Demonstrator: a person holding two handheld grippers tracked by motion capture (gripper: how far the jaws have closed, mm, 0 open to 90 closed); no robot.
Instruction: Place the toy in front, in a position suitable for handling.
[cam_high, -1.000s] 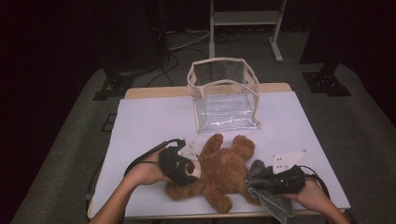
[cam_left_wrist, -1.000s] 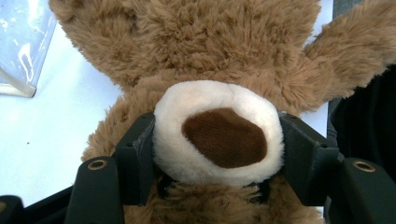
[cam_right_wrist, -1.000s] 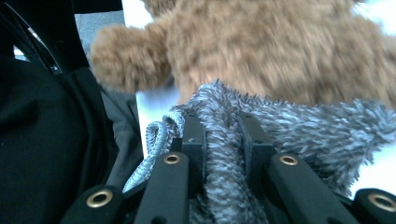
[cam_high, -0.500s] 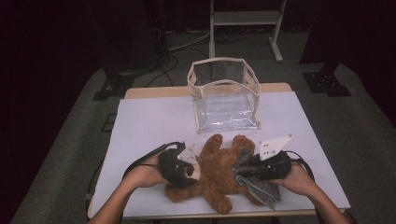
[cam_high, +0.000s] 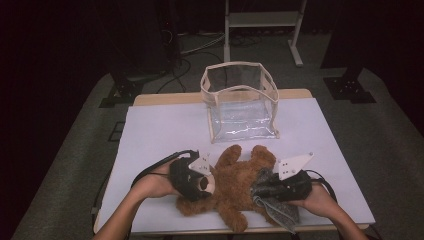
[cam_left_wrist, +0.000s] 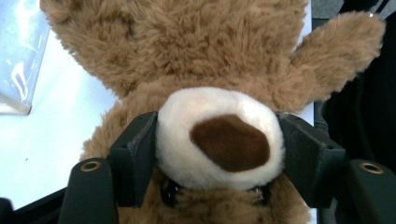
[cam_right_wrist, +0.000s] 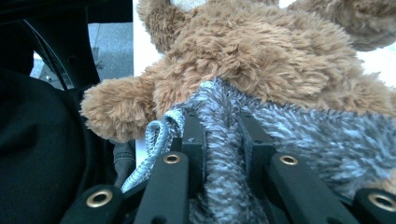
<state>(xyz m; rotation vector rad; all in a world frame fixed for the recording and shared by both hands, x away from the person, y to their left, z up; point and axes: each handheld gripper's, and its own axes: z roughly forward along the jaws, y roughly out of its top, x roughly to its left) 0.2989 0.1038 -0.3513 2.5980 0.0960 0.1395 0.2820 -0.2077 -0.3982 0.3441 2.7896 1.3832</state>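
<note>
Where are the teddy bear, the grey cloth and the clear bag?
teddy bear (cam_high: 235, 187): high view, on its brown belly.
grey cloth (cam_right_wrist: 299, 135): right gripper view, on its fuzzy middle.
clear bag (cam_high: 240, 67): high view, on its beige top rim.

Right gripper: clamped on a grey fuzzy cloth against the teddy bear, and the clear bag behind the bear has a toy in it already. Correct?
Not quite. The clear bag is empty, as the high view shows: nothing sits inside its transparent walls. The rest holds: the right gripper is clamped on the grey fuzzy cloth against the teddy bear.
</note>
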